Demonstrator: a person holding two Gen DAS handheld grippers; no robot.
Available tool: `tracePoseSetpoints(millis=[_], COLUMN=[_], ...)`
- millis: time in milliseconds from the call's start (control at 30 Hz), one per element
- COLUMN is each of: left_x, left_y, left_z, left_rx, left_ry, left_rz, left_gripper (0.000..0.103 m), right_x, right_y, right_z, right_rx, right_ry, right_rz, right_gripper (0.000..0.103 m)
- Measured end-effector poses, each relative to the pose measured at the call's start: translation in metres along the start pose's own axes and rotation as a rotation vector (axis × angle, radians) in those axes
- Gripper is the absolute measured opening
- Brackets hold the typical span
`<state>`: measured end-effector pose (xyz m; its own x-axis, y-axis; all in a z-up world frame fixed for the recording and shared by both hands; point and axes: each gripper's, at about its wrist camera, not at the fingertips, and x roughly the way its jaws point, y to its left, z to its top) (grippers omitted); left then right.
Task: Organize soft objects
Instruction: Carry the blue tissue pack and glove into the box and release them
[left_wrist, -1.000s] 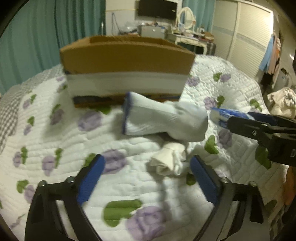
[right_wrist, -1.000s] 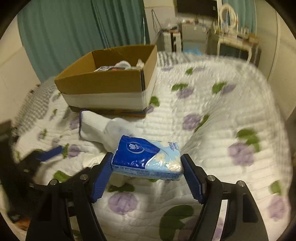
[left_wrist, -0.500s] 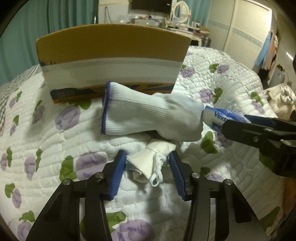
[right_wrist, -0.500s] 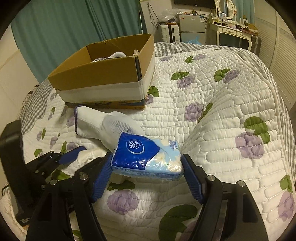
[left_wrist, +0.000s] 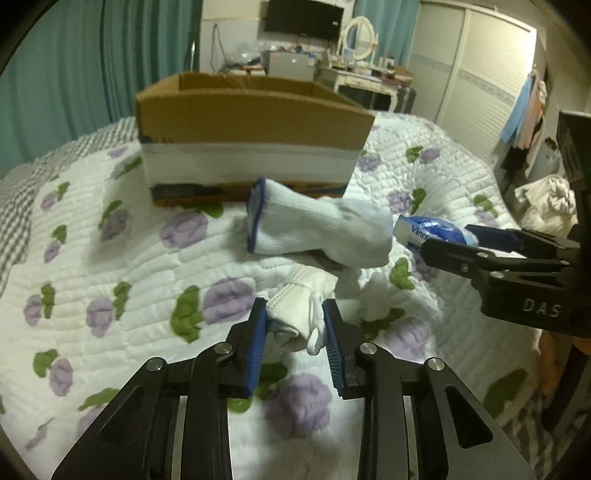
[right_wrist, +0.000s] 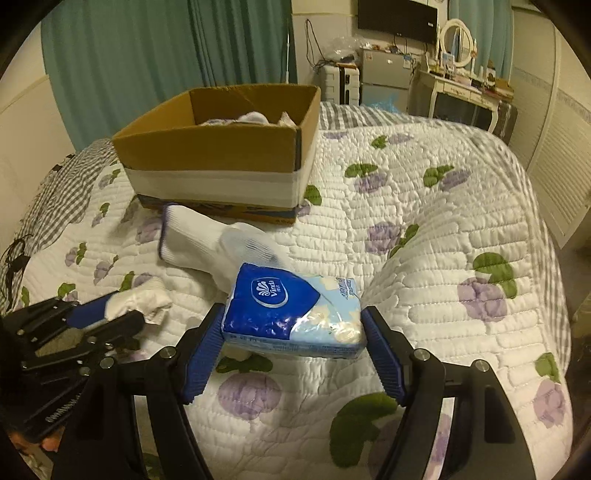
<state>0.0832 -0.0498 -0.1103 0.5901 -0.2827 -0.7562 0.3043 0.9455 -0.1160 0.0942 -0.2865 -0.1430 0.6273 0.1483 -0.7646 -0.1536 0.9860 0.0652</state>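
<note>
floral quilted bedspread (right_wrist: 424, 229) in curtained bedroom; left gripper (left_wrist: 295, 332) closing on rolled white sock (left_wrist: 295, 317), right gripper (right_wrist: 293, 343) clamped on tissue pack (right_wrist: 291, 310).

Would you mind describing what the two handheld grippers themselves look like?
Both are alike: the left gripper and right gripper have black, slotted metal linkage arms with silver pivot bolts, each ending in two ribbed blue pads. The right one's black body carries white "DAS" lettering. No cables or sleeves show.

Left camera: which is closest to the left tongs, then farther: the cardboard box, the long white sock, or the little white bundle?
1. Little white bundle, between the closing left tongs.
2. Long white sock, just beyond.
3. Cardboard box, farthest, behind the sock.
</note>
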Motion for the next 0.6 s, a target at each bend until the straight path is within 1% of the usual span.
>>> tracePoseSetpoints(millis=[167,300,400,600], left_x=[-0.03,-0.058,-0.076,-0.101], left_y=[0.001,0.002,0.005,0.013], left_z=[0.002,0.009,0.016,0.037], left_rx=[0.014,0.021,0.02,0.01], left_ry=[-0.046,-0.089,-0.123,-0.187], left_rz=[0.008,0.032,0.049,0.062], left_gripper=[0.029,0.029,0.029,0.029], right_x=[-0.023,-0.045,-0.063,-0.093], right_y=[0.011,0.018,0.026,0.043], right_z=[0.0,0.006,0.015,0.047], right_rx=[-0.025,-0.042,-0.058,-0.097], right_ry=[-0.039,-0.075,-0.114,-0.196], right_rz=[-0.004,0.006,0.013,0.038], right_gripper=[0.073,0.073,0.073,0.073])
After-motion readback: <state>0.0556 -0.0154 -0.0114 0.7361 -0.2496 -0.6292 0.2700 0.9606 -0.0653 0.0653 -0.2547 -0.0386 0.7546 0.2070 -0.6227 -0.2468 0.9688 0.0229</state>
